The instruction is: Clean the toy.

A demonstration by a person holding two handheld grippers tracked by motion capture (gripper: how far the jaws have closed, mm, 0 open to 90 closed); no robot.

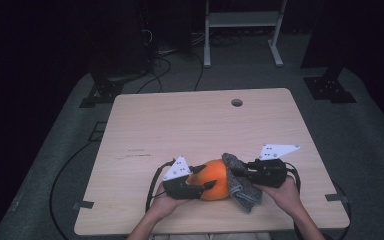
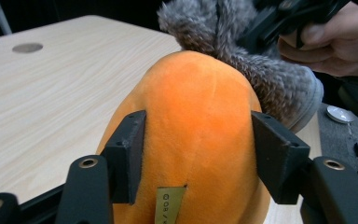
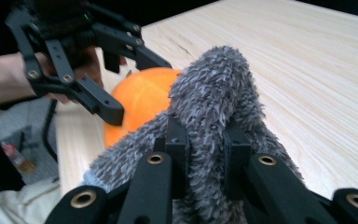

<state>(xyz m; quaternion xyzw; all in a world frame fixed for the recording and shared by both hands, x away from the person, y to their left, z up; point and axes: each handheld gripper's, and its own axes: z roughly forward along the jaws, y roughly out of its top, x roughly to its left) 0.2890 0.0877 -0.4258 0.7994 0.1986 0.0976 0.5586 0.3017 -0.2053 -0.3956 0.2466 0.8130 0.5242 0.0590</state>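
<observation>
The round orange plush toy (image 1: 215, 179) lies near the wooden table's (image 1: 190, 120) front edge, its long axis running left to right, its grey furry fabric part (image 1: 240, 182) at the right end. The left gripper (image 1: 192, 186) clamps the orange body; the right gripper (image 1: 241, 171) pinches the grey fur.

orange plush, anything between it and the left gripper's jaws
Nothing visible. The left gripper already clamps the orange plush, both pads on its sides. The grey fuzzy cloth lies on its far end, pinched by the right gripper.
</observation>
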